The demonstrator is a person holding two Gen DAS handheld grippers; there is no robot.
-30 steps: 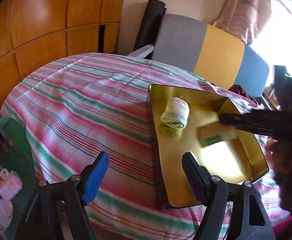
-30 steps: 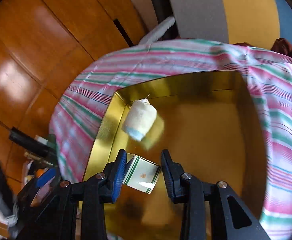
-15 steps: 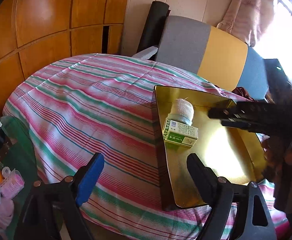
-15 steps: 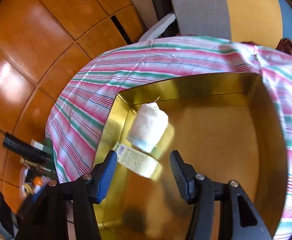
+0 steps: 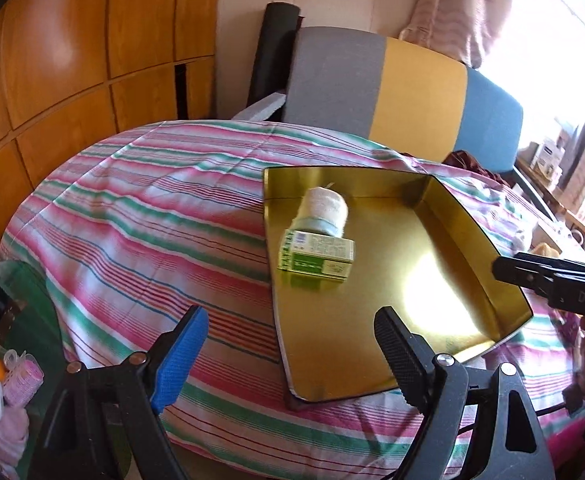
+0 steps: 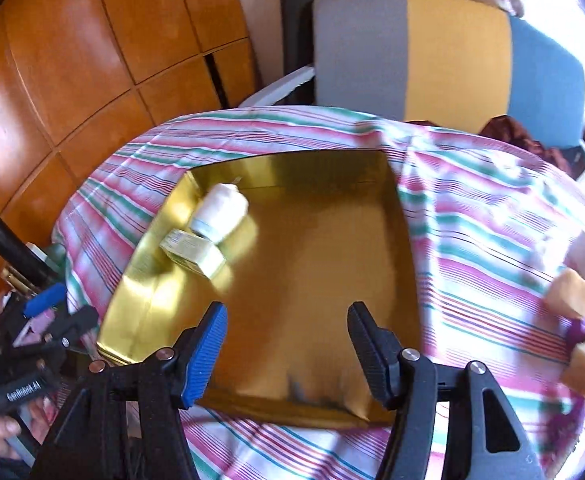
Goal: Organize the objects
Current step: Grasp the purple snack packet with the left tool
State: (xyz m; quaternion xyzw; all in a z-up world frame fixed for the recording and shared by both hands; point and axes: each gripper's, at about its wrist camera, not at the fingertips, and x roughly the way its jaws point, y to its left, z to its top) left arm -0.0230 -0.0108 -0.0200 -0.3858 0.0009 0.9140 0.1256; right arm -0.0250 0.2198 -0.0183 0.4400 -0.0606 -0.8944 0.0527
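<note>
One gold tray (image 5: 468, 236); one bandage roll (image 5: 324, 210); one green box (image 5: 316, 256)

White lettering "GenRobot.AI" runs along the black body of the left gripper (image 6: 46, 326), at the lower left of the right wrist view. At the right edge of the left wrist view the letters "DAS" show on the black body of the right gripper (image 5: 552, 278). The green-and-white box (image 5: 316, 255) in the middle of that view carries print too blurred to read.

Window glare, fisheye warp, slight blur
</note>
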